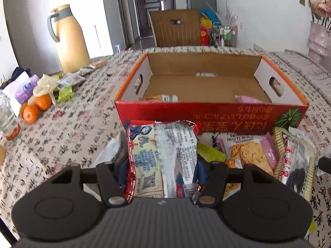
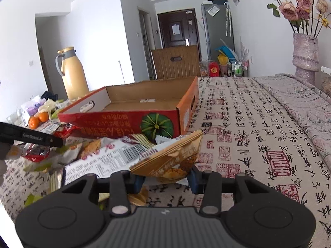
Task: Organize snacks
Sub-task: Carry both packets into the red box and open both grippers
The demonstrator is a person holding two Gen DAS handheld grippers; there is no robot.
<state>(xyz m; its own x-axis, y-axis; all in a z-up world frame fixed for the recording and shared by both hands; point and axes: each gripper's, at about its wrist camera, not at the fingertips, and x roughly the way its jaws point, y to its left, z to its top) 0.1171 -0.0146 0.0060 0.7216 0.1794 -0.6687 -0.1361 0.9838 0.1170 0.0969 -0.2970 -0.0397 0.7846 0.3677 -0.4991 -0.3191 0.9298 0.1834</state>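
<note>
Your red cardboard box (image 1: 209, 113) stands open mid-table, two packets inside by its near wall. Loose snack packets (image 1: 248, 155) are heaped against its near side.

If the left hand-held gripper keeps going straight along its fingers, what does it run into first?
Holding the red-edged snack packet, the left hand-held gripper would probably meet the near red wall of the cardboard box first; depth is hard to judge in this fisheye view.
</note>
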